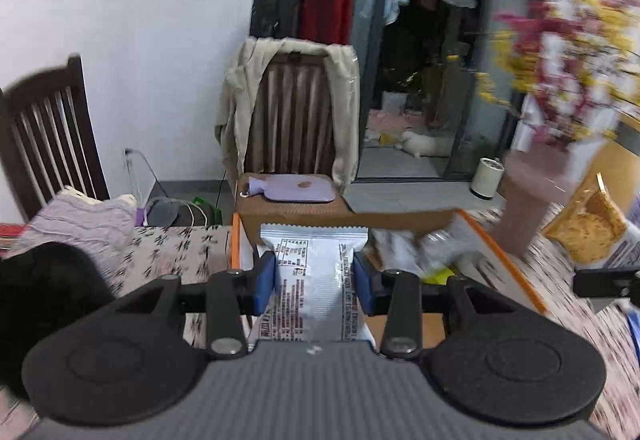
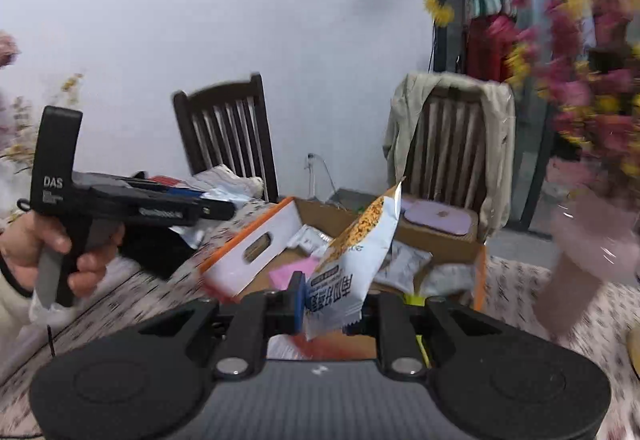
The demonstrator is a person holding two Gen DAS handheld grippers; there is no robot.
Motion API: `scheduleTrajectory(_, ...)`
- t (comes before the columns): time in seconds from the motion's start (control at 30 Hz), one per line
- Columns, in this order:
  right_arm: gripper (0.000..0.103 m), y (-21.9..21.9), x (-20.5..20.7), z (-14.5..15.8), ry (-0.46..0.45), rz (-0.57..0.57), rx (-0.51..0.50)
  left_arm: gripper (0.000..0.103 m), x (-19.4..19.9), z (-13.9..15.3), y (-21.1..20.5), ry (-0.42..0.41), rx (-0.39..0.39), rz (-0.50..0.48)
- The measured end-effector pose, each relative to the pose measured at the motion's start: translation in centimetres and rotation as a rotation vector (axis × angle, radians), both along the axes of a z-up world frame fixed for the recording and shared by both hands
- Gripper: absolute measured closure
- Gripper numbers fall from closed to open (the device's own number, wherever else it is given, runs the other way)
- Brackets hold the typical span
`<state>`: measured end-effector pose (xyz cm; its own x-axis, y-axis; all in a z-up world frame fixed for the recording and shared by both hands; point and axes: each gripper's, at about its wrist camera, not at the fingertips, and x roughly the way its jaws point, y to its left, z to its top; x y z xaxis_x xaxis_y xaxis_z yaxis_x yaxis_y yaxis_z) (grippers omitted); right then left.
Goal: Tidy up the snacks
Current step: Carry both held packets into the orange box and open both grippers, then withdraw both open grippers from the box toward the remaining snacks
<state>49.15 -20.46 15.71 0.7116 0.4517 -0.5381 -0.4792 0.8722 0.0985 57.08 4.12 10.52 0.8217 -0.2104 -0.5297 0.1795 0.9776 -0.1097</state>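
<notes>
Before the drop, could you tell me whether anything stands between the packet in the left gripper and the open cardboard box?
Nothing visible does: the white packet, clamped in the left gripper, hangs just short of the cardboard box, whose top is open; other packets already lie inside.

Box (image 2: 256,252) open on top, way in from above free. Inside already packets (image 2: 400,264), floor partly covered. Raised orange-edged flaps (image 1: 500,260) narrow entry on both sides. Pink vase (image 2: 580,264) with flowers (image 2: 580,99) stands close at right of box, branches hang above, block that side. Left gripper (image 2: 216,207) hovers over left flap. Chair (image 1: 296,111) with jacket behind box, near. Desk (image 1: 176,252) left of box bare, then black thing (image 1: 44,280).
</notes>
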Motion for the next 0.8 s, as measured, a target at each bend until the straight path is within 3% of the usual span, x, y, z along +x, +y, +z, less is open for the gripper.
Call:
scheduleTrajectory(0.1,0.086,2.3,8.0,-1.9,0.068,-0.015,-0.023,0.062,5.8,-2.6,-0.1,0.087,-0.011,0.016)
scheduleTrajectory(0.23,0.086,5.0,16.7,-6.1,0.182,-0.044,-0.05,0.062,9.9,-5.7,-1.5,0.131,0.087,0.02)
scheduleTrajectory(0.33,0.086,6.5,21.0,-9.6,0.246,-0.064,-0.073,0.061,11.5,-7.6,-1.7,0.175,0.111,0.029)
scheduleTrajectory(0.47,0.08,8.2,23.1,-12.5,0.297,-0.049,-0.105,0.057,11.8,-8.2,-0.8,0.203,0.073,0.032)
scheduleTrajectory(0.53,0.049,8.5,23.4,-12.8,0.307,-0.062,-0.109,0.048,11.3,-7.5,-0.3,0.176,0.056,0.044)
scheduleTrajectory(0.8,0.047,5.4,20.6,-9.4,0.239,-0.144,-0.127,0.047,8.9,-4.0,-0.2,0.144,0.073,0.053)
